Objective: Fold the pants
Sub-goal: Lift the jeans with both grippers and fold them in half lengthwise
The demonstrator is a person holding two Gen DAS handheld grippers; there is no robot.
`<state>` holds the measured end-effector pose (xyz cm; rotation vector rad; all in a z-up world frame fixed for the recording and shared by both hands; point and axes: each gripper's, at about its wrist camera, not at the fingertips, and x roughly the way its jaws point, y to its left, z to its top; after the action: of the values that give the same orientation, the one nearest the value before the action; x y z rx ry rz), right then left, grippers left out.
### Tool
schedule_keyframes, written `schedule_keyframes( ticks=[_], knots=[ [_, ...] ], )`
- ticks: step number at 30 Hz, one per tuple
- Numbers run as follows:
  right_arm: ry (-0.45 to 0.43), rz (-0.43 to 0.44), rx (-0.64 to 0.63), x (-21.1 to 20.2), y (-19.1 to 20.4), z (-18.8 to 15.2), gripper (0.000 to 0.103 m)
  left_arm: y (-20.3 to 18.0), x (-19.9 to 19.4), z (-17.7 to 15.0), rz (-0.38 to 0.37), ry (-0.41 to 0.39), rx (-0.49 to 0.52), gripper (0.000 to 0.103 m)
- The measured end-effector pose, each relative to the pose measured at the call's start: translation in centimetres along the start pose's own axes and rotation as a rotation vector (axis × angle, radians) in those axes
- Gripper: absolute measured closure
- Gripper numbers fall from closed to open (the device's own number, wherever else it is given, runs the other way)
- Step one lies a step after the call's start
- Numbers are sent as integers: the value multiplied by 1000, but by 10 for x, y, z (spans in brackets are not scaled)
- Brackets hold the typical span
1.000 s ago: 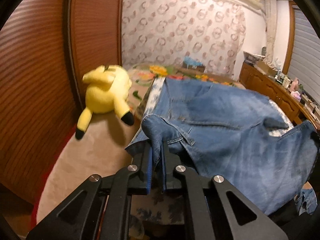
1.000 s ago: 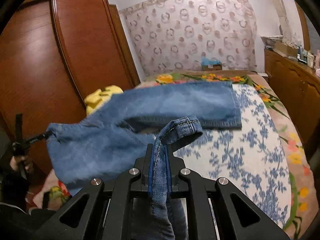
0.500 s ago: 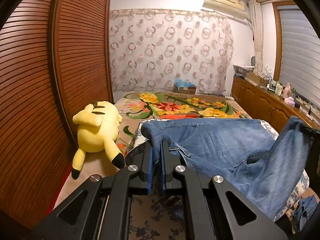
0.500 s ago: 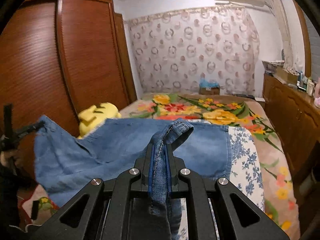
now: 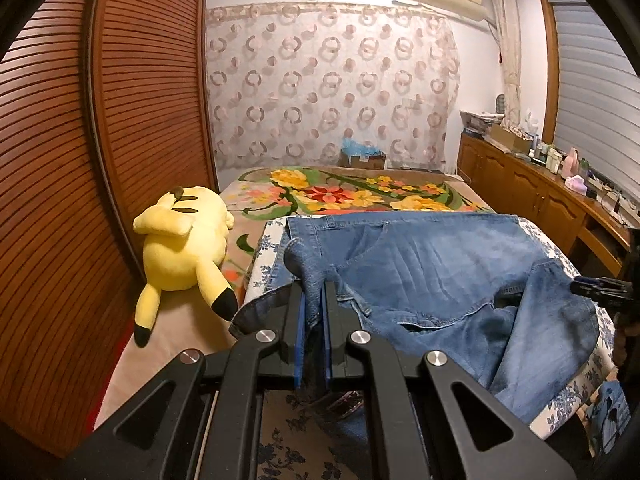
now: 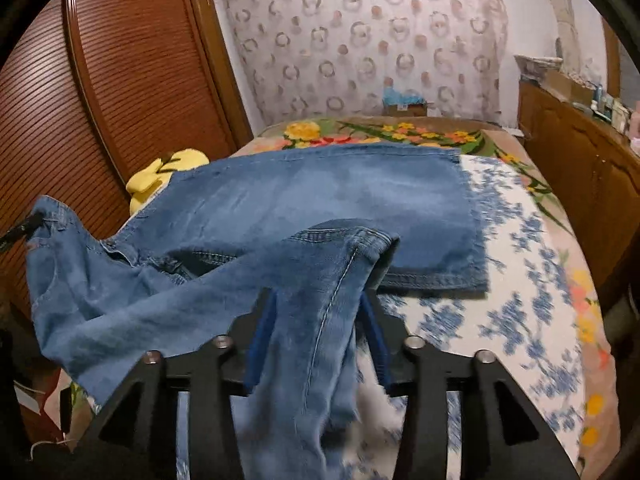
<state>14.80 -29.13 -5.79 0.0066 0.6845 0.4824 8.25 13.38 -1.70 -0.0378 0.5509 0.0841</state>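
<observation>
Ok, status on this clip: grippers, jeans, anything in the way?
Left hand-held gripper shut on jeans waist corner. Right hand-held gripper open, hem draped between its fingers. Jeans partly flat on bed. Pikachu plush beside them, clear.

Right tongs (image 6: 318,320) tips covered by jeans (image 6: 312,208). Plush toy (image 6: 160,176) mostly behind denim in right view. Bedsheet (image 6: 520,320) pattern blurred lower right. Dresser (image 5: 560,196) items too small to ID; right end cut off.

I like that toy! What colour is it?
The plush toy is yellow with black-tipped feet; left wrist view.
</observation>
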Motion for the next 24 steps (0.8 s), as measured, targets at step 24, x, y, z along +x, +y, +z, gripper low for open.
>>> schedule_keyframes(
  ticks=[24],
  knots=[
    [60,14,-49,-49,16,-72,51,-2,7,-14,4,15,-13,95]
  ],
)
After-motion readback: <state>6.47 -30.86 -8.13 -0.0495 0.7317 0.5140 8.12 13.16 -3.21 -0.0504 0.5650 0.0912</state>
